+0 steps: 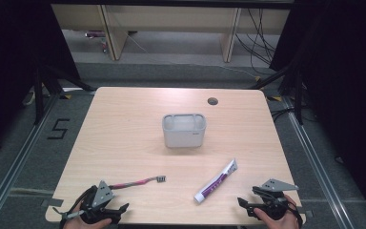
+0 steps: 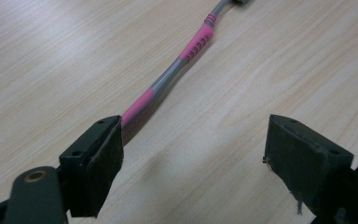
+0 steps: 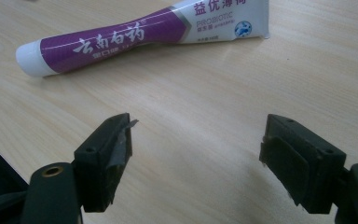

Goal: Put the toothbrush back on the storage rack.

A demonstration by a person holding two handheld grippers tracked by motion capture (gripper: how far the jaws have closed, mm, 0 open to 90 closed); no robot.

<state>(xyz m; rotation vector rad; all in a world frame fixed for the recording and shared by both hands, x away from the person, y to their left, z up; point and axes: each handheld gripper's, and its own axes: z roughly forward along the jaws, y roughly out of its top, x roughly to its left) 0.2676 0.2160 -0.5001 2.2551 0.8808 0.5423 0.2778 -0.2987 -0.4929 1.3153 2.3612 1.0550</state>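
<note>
Nearest the lens, at the bottom edge of the high view, two hands each carry a gripper over the near rim of the pale wooden surface (image 1: 124, 124). On that view's left side sits the left gripper (image 1: 106, 210), a grey three-cornered plate on top; on its right side, the right gripper (image 1: 257, 199), with its own plate.

Seen from the left gripper view, the left gripper (image 2: 193, 149) is released — its two black jaws stand wide apart with bare wood between them. A pink and grey toothbrush (image 2: 177, 70) lies flat on the surface, its handle end running down to just beside the jaw on that view's left; whether it touches that jaw cannot be told. In the high view the toothbrush (image 1: 136, 182) stretches from beside the left gripper toward the middle of the surface, its head pointing to the right.

In the right gripper view, the right gripper (image 3: 196, 144) is likewise released, jaws spread and nothing between them. A purple and white toothpaste tube (image 3: 140, 35) lies beyond the jaws, clear of them, white cap at that view's left. From above, the toothpaste tube (image 1: 216, 181) rests at a slant — cap toward the near edge.

Farther back, near the middle of the surface, stands a grey holder (image 1: 184, 130) with open compartments, well apart from both grippers.
</note>
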